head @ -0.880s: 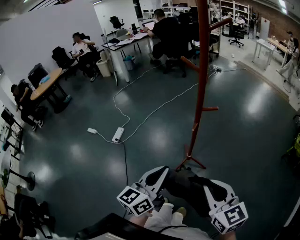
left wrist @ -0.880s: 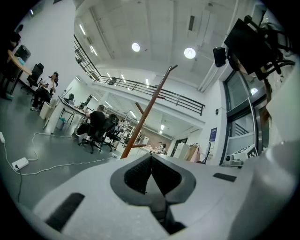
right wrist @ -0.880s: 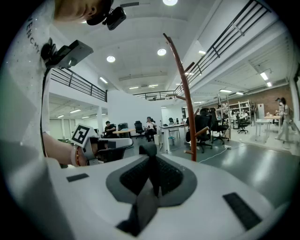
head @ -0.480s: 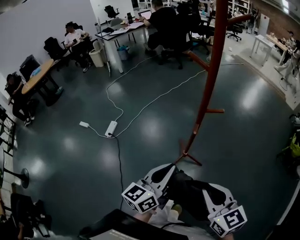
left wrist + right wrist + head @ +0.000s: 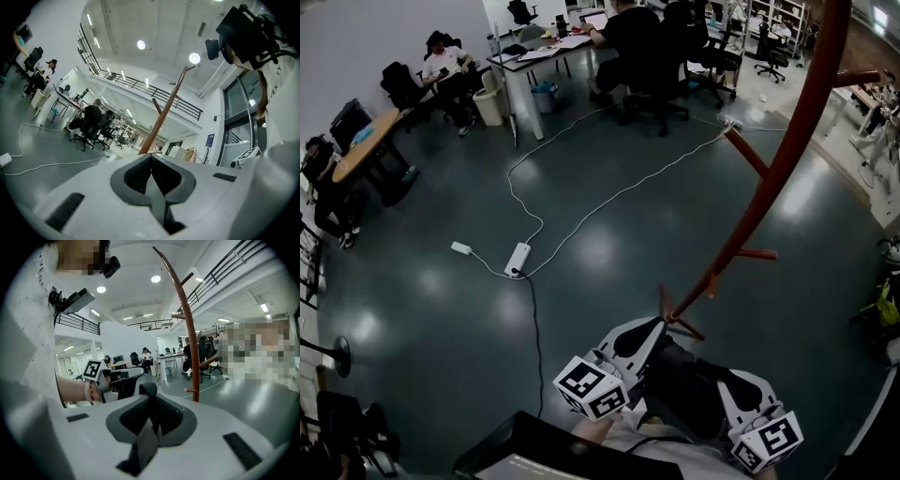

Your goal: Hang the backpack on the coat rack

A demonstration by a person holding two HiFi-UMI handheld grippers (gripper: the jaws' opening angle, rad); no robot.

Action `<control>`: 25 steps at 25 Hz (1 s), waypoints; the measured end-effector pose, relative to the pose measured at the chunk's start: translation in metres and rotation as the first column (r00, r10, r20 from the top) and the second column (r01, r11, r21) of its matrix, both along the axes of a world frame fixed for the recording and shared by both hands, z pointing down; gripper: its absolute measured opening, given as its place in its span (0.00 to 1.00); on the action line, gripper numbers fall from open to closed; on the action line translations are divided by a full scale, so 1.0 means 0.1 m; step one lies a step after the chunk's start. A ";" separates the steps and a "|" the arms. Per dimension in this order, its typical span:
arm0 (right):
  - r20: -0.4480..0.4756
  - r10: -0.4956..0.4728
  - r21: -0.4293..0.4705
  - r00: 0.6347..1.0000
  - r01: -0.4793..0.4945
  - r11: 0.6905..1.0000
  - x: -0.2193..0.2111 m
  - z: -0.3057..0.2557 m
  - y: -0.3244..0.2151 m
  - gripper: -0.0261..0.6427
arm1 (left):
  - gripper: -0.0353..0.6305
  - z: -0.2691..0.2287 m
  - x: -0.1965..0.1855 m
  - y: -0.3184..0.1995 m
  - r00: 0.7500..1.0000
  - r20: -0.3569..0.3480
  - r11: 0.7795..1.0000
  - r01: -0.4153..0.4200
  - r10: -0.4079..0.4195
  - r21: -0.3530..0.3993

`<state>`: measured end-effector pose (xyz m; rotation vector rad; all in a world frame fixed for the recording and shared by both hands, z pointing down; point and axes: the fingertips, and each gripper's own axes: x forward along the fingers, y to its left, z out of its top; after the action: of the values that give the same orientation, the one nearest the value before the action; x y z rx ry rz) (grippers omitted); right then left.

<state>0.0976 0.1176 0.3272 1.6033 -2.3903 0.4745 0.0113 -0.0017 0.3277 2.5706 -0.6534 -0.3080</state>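
My left gripper [image 5: 151, 161] has its jaws together. The thin dark band pinched between them looks like webbing from the backpack [image 5: 680, 382], though that view is too close to be sure. My right gripper [image 5: 149, 404] is clamped on a strap [image 5: 148, 391], with the strap's loop standing up above the pads. The backpack hangs low between the two grippers, near the foot of the coat rack [image 5: 772, 187]. I judge this to be the carry-in step: the bag is held but not yet hung. Next I need to raise both grippers high, slip the loop over a peg [image 5: 748, 155] on the pole, and only then let go. Farther off, a power strip [image 5: 517, 260] lies on the floor, and people sit at a table [image 5: 367, 157] beyond.
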 end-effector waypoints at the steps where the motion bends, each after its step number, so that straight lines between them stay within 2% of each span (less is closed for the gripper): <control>1: -0.002 0.006 0.000 1.000 -0.006 1.000 0.01 0.01 -0.07 0.10 | 0.07 0.04 0.01 -0.04 1.000 0.008 1.000 -0.008 0.008 0.004; 6: -0.019 0.026 0.017 0.999 -0.026 1.000 0.11 0.05 -0.51 0.10 | 0.07 0.26 0.08 -0.29 1.000 0.014 0.999 -0.026 0.027 -0.022; 16: -0.020 -0.007 0.011 1.000 0.007 1.000 0.38 0.18 -1.18 0.10 | 0.07 0.47 0.30 -0.65 0.998 -0.013 0.995 0.057 -0.058 -0.080; 25: -0.012 0.005 0.000 1.000 -0.005 1.000 0.64 0.43 -1.48 0.10 | 0.07 0.80 0.53 -0.81 0.996 -0.039 0.990 0.081 -0.086 -0.112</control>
<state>0.1618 -0.0308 0.3700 1.6074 -2.3786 0.4645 0.0645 -0.0829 0.4076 2.4286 -0.7423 -0.3451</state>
